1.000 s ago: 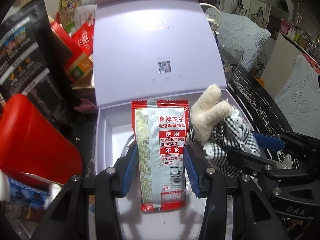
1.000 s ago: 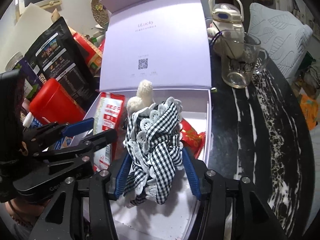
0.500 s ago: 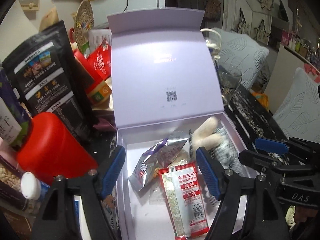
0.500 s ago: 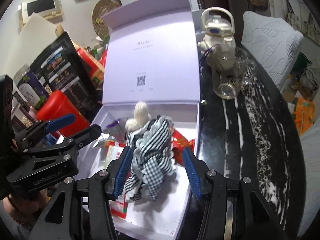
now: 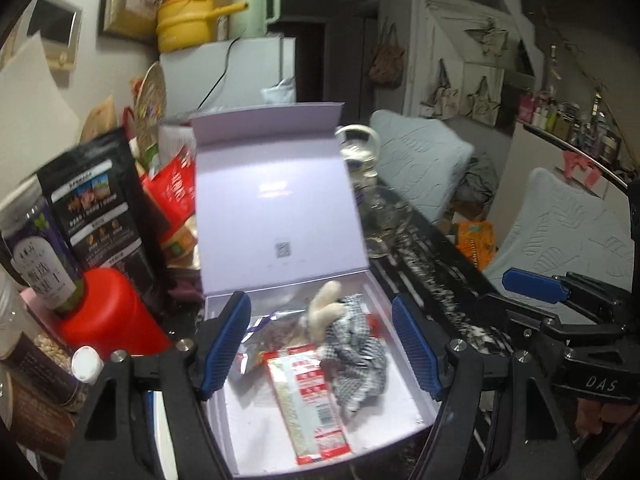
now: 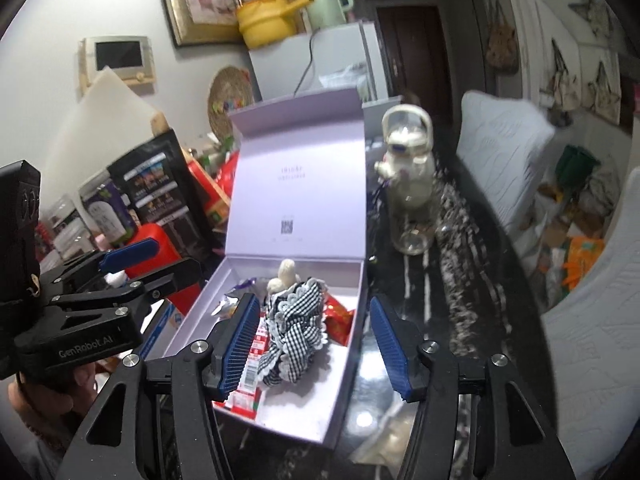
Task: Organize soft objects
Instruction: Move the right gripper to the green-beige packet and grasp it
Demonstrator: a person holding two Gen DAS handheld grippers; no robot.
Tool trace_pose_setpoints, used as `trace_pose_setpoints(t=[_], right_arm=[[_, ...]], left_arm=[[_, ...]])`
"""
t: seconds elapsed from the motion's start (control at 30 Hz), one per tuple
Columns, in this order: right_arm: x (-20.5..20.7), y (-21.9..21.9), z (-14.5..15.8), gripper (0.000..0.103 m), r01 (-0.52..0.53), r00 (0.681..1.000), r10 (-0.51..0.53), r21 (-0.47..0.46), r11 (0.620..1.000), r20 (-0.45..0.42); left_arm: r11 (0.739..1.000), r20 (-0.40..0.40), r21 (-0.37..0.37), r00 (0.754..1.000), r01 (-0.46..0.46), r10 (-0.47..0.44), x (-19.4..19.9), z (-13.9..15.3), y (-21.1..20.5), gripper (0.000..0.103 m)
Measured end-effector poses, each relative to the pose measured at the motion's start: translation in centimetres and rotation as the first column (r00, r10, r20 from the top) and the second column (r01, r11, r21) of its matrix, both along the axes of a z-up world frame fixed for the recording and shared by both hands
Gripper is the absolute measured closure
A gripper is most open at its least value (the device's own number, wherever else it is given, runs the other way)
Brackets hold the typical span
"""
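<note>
An open lilac box (image 5: 276, 216) (image 6: 352, 304) holds a plush toy in a black-and-white checked dress (image 5: 356, 356) (image 6: 296, 316), a red-and-silver snack packet (image 5: 312, 396) (image 6: 252, 368), a purple-silver packet (image 5: 260, 332) and a red packet (image 6: 338, 318). My left gripper (image 5: 320, 348) is open and empty, raised above the box. My right gripper (image 6: 314, 344) is open and empty, also above the box. Each gripper shows in the other's view, the right one (image 5: 560, 308) and the left one (image 6: 120, 276).
A red canister (image 5: 104, 312), a dark snack bag (image 5: 96, 208) and jars crowd the left of the box. A glass jug with a white figure (image 6: 408, 184) stands to the right on the black marbled table (image 6: 452, 280). Pale cushions (image 5: 568, 232) lie beyond.
Both grippers opened, let go of the snack packet and the plush toy into the box, then pulled up and back. The items now lie in the box.
</note>
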State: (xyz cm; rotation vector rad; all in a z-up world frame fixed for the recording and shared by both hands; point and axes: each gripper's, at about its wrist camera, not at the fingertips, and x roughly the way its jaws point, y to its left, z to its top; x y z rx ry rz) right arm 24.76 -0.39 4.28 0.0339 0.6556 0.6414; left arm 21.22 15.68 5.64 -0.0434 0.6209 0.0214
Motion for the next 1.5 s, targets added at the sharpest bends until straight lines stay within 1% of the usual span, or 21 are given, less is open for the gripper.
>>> trace_pose_setpoints(t=[0.13,0.2,0.23,0.3,0.4,0.5,0.6,0.7,0.8,0.97,1.17,1.27,1.43,1.5], right_arm=[[-2.3,-1.6,1.4,0.045,0.013,0.998,-0.012,-0.014,1.0,0.06],[-3.4,-2.5,1.8,0.044,0.014,0.997,-0.013,-0.015,1.0,0.081],[-4.0,-3.0,1.9,0.042,0.016,0.996,-0.014,-0.015,1.0,0.09],[-5.0,-3.8,2.2,0.041,0.021,0.994,-0.019,-0.023,0.999,0.107],[-6.5,-5.0,2.5,0.041,0.038,0.991,-0.033,-0.031,0.999,0.131],[-8.0,-6.3,2.4,0.041,0.056,0.988,-0.05,-0.041,0.998,0.147],[-9.2,-7.4,2.1,0.037,0.078,0.986,-0.071,-0.044,0.996,0.151],[-10.3,-8.6,1.4,0.037,0.104,0.984,-0.096,-0.046,0.994,0.149],[-11.2,-9.6,0.1,0.037,0.129,0.984,-0.123,-0.043,0.991,0.127],[-11.6,-10.9,-2.5,0.037,0.132,0.99,-0.13,-0.022,0.991,0.063],[-12.0,-12.0,-6.0,0.037,0.146,0.989,-0.147,-0.036,0.989,-0.013],[-12.1,-12.7,-7.7,0.037,0.146,0.988,-0.148,-0.038,0.989,-0.053],[-12.2,-13.0,-10.5,0.037,0.143,0.982,-0.152,-0.09,0.986,-0.108],[-12.1,-13.1,-11.6,0.037,0.142,0.979,-0.156,-0.113,0.983,-0.13]], left_arm=[[0.999,0.024,0.0,0.999,0.047,-0.047,-1.4,1.2,-2.1,0.03],[0.997,0.034,0.004,0.997,0.072,-0.072,-2.1,1.6,-3.3,0.03],[0.996,0.036,0.002,0.995,0.089,-0.089,-2.5,1.8,-4.1,0.03],[0.993,0.035,-0.016,0.992,0.119,-0.118,-3.1,2.0,-5.0,0.03],[0.988,0.015,-0.031,0.988,0.153,-0.153,-3.7,1.8,-6.5,0.03],[0.984,0.006,-0.027,0.984,0.177,-0.176,-4.3,1.6,-7.8,0.03],[0.98,-0.002,-0.016,0.98,0.201,-0.201,-5.0,1.2,-9.2,0.03],[0.975,-0.013,-0.018,0.975,0.223,-0.223,-5.5,0.7,-10.2,0.03],[0.97,-0.028,-0.023,0.97,0.243,-0.243,-5.9,0.1,-11.0,0.03],[0.958,-0.064,-0.039,0.956,0.285,-0.287,-6.4,-1.6,-12.4,0.03],[0.944,-0.124,-0.091,0.937,0.318,-0.327,-6.7,-4.5,-13.4,0.03],[0.939,-0.132,-0.108,0.932,0.325,-0.338,-7.1,-5.7,-13.7,0.03],[0.934,-0.143,-0.149,0.927,0.325,-0.346,-7.3,-7.2,-13.9,0.03],[0.933,-0.152,-0.15,0.925,0.326,-0.348,-7.3,-7.7,-14.1,0.03]])
